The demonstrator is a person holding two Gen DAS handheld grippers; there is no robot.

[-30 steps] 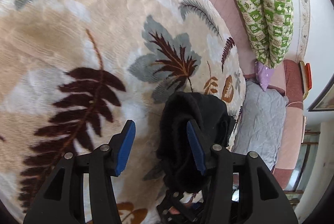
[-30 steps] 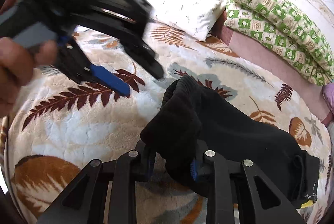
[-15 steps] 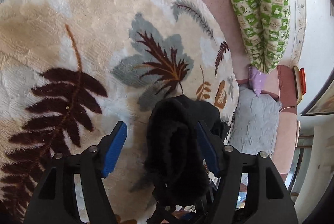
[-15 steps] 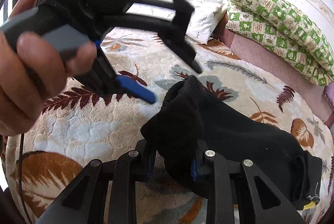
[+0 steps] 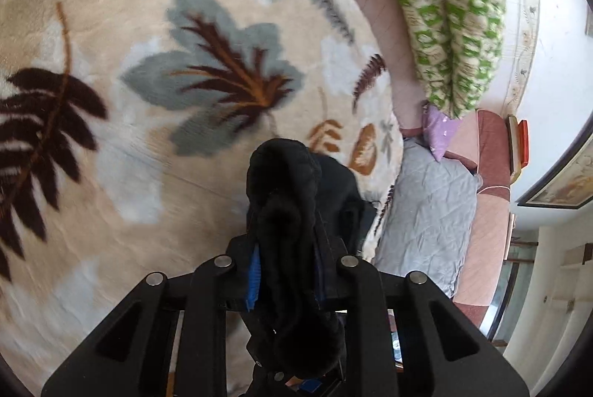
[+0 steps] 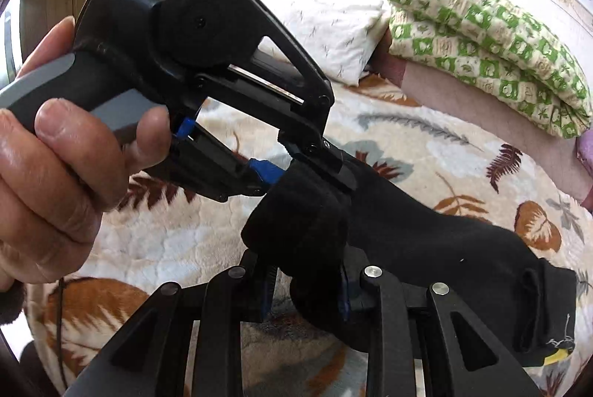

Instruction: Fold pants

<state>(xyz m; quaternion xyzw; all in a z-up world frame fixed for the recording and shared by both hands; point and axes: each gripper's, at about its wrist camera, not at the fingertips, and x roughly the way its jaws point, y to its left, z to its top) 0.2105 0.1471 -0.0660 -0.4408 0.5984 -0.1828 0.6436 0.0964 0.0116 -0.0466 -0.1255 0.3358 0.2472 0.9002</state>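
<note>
Both tongs clamped on the same bunched end of the black fleece pants (image 6: 426,234).

Right tongs (image 6: 307,289): clenched on a thick wad of fabric, blue pads barely showing on each side of it. Left tongs (image 6: 311,171): pinching the top of that same wad, just above and ahead of the right tongs; held in the person's left hand (image 6: 55,182). From the left wrist view, left tongs (image 5: 285,271) closed on a fat roll of pants (image 5: 289,212), fabric bulging up and out past the tips.

Rest of the pants trailing away to the right of the right tongs, draped flat on the leaf-print blanket (image 6: 463,156) over the bed; far end, carrying a small yellow tag (image 6: 559,354), down on the blanket near its edge.

Handling, as a judgement: soft, plush, no stiffness; sags wherever unsupported, compresses a lot under the pads. Light, not fragile. Fleece on fleece blanket likely grabby, so dragging may bunch it; lifting probably better than sliding. Thick multi-layer wad risks inner layers slipping out. Better hold probably at two separate corners of one hem or waistband edge, fewer layers, spread apart for tension.

Green patterned quilt (image 6: 493,37) and white pillow (image 6: 326,26) well beyond both tongs, out of the way.
</note>
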